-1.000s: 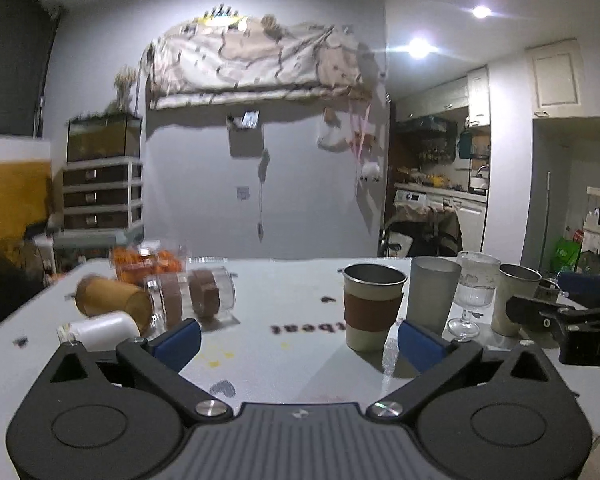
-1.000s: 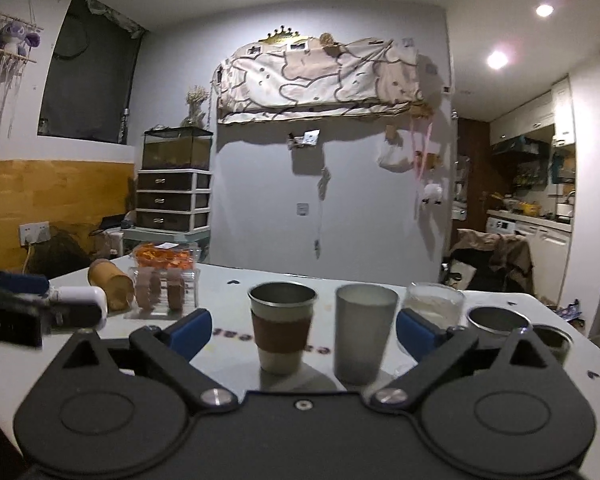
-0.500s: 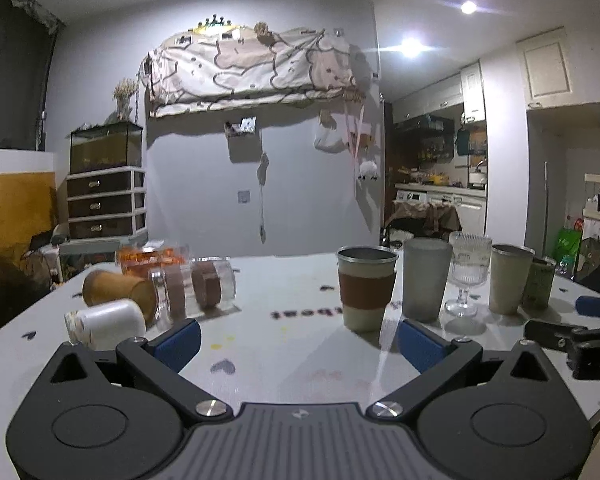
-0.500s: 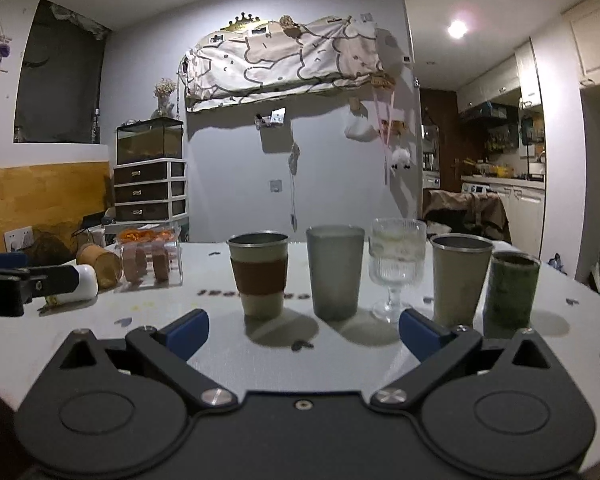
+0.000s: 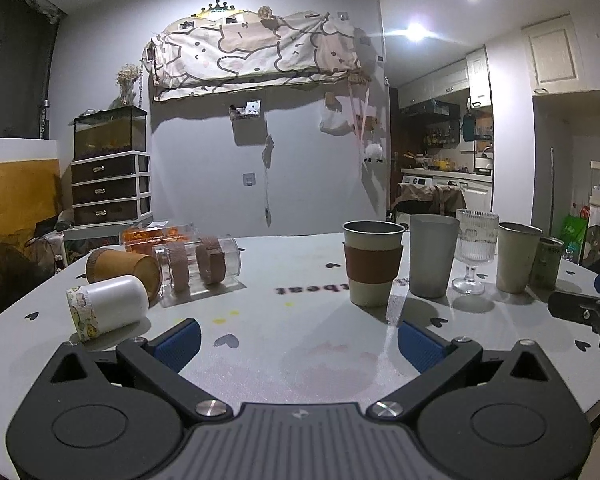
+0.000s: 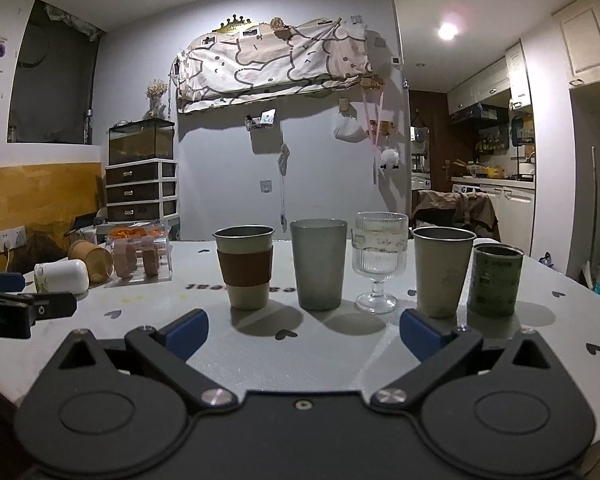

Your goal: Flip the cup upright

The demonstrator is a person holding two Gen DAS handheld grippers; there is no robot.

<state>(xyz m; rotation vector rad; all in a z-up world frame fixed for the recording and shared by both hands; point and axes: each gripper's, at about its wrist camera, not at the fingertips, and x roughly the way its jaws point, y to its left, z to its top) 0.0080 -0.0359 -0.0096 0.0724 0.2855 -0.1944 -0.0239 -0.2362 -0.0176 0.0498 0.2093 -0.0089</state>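
A white cup (image 5: 108, 306) lies on its side at the left of the table, with a brown cup (image 5: 122, 268) on its side just behind it. Both also show in the right wrist view, the white cup (image 6: 62, 276) and the brown cup (image 6: 90, 260). Several cups stand upright in a row: a sleeved metal cup (image 5: 372, 266), a grey tumbler (image 5: 434, 254), a ribbed glass (image 6: 380, 260), a metal cup (image 6: 442, 270) and a green cup (image 6: 496, 280). My left gripper (image 5: 298, 344) is open and empty, right of the white cup. My right gripper (image 6: 304, 330) is open and empty before the row.
A clear box with brown rolls (image 5: 198, 264) lies beside the brown cup, with a tub of orange snacks (image 5: 152, 236) behind it. The white table (image 5: 300, 320) has its rounded edges at left and right. A drawer unit (image 5: 110, 188) stands by the far wall.
Both grippers have drawn back and risen a little from the table. The row of upright cups looks farther off, and more cups show in the right wrist view.
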